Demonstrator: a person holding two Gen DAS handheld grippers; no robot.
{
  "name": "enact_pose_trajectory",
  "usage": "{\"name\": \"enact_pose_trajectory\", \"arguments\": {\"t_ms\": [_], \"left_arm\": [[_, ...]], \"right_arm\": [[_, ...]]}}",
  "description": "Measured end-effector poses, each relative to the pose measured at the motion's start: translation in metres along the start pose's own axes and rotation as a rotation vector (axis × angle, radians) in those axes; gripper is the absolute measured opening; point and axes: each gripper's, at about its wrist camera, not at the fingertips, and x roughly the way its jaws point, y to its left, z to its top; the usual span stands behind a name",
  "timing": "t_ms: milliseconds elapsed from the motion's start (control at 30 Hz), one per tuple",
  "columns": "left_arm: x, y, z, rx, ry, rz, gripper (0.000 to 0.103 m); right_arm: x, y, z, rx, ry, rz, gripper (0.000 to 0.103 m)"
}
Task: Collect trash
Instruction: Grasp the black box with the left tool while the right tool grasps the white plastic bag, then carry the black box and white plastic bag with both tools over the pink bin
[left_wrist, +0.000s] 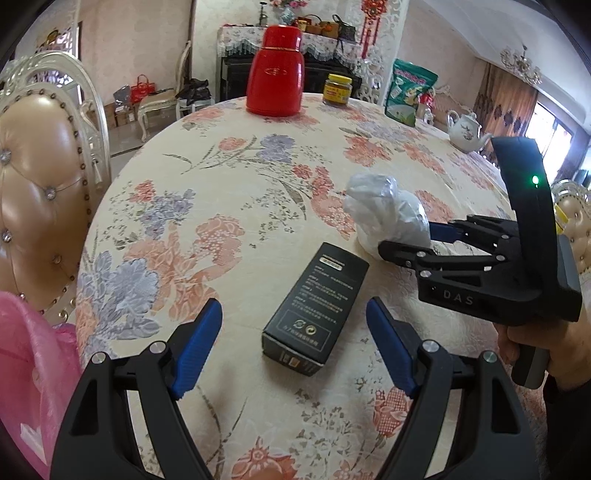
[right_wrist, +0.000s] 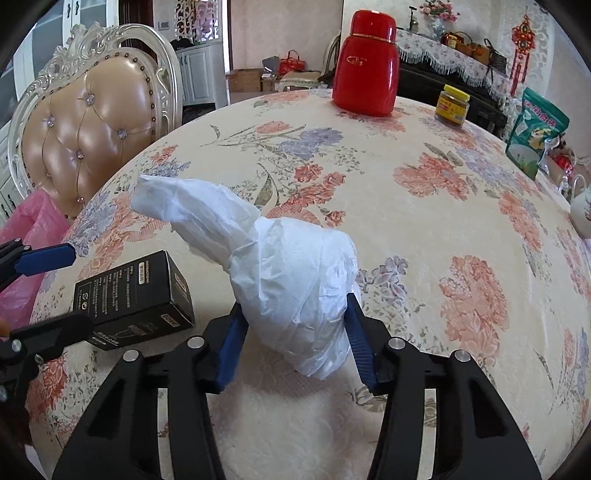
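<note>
While left jaws gape over the black box (left_wrist: 315, 309), only the right wrist view shows jaws pinching the white bag (right_wrist: 291, 291).

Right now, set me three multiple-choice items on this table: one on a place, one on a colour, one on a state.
1. Where does the black box lie?
A. Ahead of the left gripper's fingers
B. Beside the red flask
C. On the chair

2. What colour is the jar's lid?
A. Green
B. Yellow
C. White

3. How does the right gripper stand?
A. Wide open over bare cloth
B. Closed on the black box
C. Closed on the white bag

Answers:
1 A: the box lies on the tablecloth just ahead of the open blue fingers.
2 B: the lid is yellow in both views.
3 C: both fingers press the bag's sides.
</note>
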Motion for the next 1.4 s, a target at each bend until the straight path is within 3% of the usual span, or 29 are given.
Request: {"name": "enact_pose_trajectory", "arguments": {"t_ms": [200, 267, 333, 433, 867, 1400], "left_arm": [[0.014, -0.009, 0.001, 0.048, 0.026, -0.007, 0.076], [0.018, -0.012, 0.001, 0.068, 0.039, -0.001, 0.066], [0.021, -0.015, 0.0, 0.083, 0.05, 0.012, 0.05], [0.021, -0.017, -0.002, 0.106, 0.057, 0.033, 0.038], [-0.027, 0.0, -0.012, 0.015, -0.031, 0.055, 0.038], [-0.104, 0.036, -0.03, -0.056, -0.133, 0.116, 0.038]], "right_arm": [[-0.006, -0.002, 0.0, 0.004, -0.006, -0.003, 0.038], [-0.008, -0.003, 0.0, 0.008, -0.01, -0.006, 0.038], [-0.011, -0.004, -0.002, 0.018, -0.014, -0.009, 0.037], [-0.017, -0.005, -0.004, 0.028, -0.021, -0.01, 0.037], [-0.057, 0.013, -0.01, 0.07, -0.087, -0.015, 0.037], [-0.101, 0.071, -0.007, 0.037, -0.155, 0.022, 0.037]]}}
